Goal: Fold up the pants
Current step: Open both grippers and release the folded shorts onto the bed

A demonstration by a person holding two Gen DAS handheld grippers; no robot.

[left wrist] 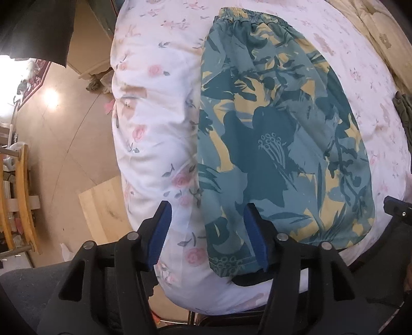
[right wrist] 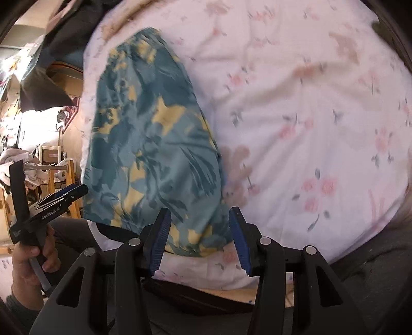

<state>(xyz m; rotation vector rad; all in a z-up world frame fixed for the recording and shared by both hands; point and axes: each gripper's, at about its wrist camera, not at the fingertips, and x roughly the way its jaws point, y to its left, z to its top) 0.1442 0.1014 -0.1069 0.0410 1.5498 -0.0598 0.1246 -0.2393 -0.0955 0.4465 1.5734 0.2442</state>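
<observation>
Here the teal-and-yellow floral cotton pants (left wrist: 278,144) run lengthwise toward twelve o'clock from both wide-spread, empty grippers, left gripper (left wrist: 208,232) and right gripper (right wrist: 199,232), at the near hem.

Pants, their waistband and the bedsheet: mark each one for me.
pants (left wrist: 278,144), left wrist view, middle of the print.
waistband (left wrist: 247,14), left wrist view, gathered elastic edge.
bedsheet (right wrist: 309,116), right wrist view, bare floral area.

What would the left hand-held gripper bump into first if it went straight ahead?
Probably the left edge of the pants on the flowery bedsheet. The open left hand-held gripper straddles that edge near the hem; depth is unclear.
</observation>
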